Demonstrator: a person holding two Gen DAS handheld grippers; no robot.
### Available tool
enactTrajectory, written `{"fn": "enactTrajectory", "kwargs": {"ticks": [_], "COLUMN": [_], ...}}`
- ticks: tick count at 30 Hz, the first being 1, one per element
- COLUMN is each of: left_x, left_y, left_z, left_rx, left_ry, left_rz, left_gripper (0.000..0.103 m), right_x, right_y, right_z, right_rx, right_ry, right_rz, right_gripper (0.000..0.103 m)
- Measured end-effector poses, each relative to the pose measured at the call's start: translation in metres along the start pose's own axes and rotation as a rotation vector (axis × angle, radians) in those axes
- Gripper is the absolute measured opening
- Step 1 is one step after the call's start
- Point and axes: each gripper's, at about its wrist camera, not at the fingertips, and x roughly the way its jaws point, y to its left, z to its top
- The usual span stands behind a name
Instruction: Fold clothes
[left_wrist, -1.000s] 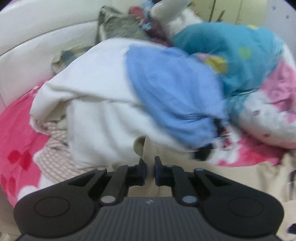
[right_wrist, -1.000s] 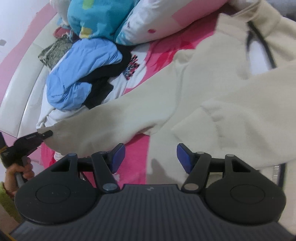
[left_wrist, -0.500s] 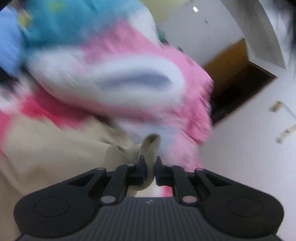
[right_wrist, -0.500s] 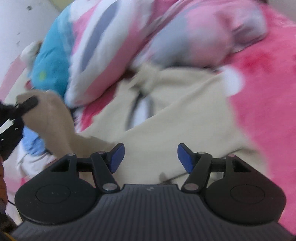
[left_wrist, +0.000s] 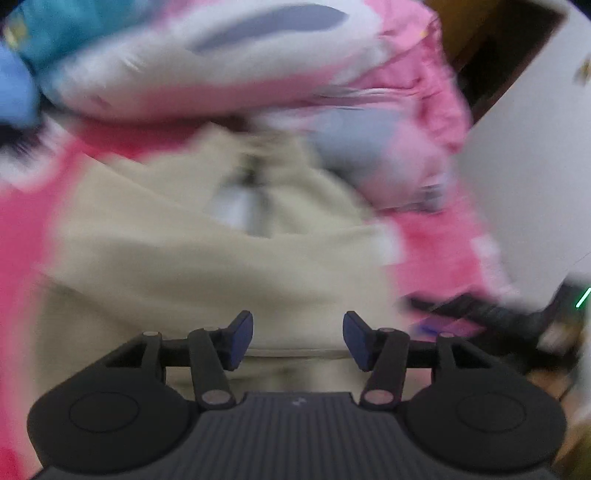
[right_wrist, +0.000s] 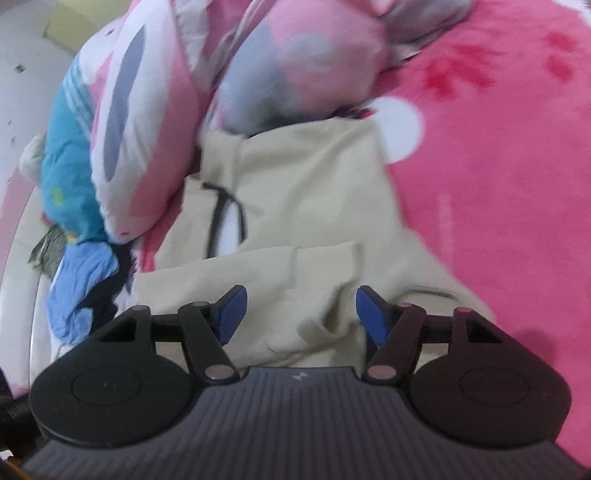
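A cream sweatshirt lies spread on the pink blanket of the bed, its neck end toward the pillows, with one sleeve folded across the body. The right gripper hangs over that sleeve with its jaws wide apart, holding nothing. The left gripper is also spread open and empty above the sweatshirt; that view is blurred. A blue garment sits in a heap toward the bed's left edge
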Motion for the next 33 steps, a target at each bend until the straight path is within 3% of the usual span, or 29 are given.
{"fn": "enactTrajectory", "kwargs": {"ticks": [3,6,8,11,12,13,15,16,19,23,25,27,29,33], "left_x": [0.003,0.030,0.047,0.072,0.077,0.081,0.083,0.083,0.084,0.086,0.087,0.088,0.090,0.088], "left_y": [0.041,0.075,0.094,0.112,0.115,0.118,0.121,0.122,0.126,0.132,0.134,0.138,0.144,0.160], "left_z": [-0.002,-0.008,-0.014,-0.021,-0.023,-0.024,-0.025,-0.025,-0.026,-0.027,-0.027,-0.027,-0.025,-0.019], "left_rx": [0.171,0.282,0.292,0.302,0.307,0.309,0.304,0.300,0.288,0.273,0.265,0.260,0.257,0.221], "left_ry": [0.019,0.051,0.074,0.094,0.094,0.093,0.082,0.075,0.054,0.027,0.013,0.000,-0.011,-0.026], "left_rz": [0.266,0.399,0.404,0.388,0.391,0.399,0.395,0.391,0.379,0.363,0.355,0.346,0.326,0.230], "left_gripper": [0.055,0.055,0.055,0.055,0.055,0.053,0.053,0.048,0.032,0.030,0.034,0.045,0.048,0.052], "right_x": [0.025,0.050,0.062,0.078,0.081,0.084,0.088,0.089,0.075,0.044,0.051,0.061,0.088,0.059], "right_y": [0.007,0.010,0.008,0.008,0.009,0.010,0.016,0.021,0.047,0.078,0.071,0.061,0.037,0.041], "right_z": [0.007,0.013,0.015,0.015,0.015,0.014,0.013,0.012,0.010,0.008,0.006,0.004,0.000,0.010], "right_rx": [-0.054,-0.095,-0.108,-0.137,-0.148,-0.160,-0.198,-0.222,-0.331,-0.469,-0.479,-0.487,-0.445,-0.308], "right_ry": [0.047,0.102,0.138,0.193,0.205,0.217,0.226,0.226,0.172,0.048,0.065,0.101,0.226,0.101], "right_rz": [-0.065,-0.150,-0.183,-0.226,-0.229,-0.232,-0.239,-0.243,-0.255,-0.287,-0.327,-0.368,-0.426,-0.408], "right_gripper": [0.064,0.063,0.063,0.054,0.045,0.027,0.011,0.008,0.006,0.006,0.006,0.008,0.012,0.018]}}
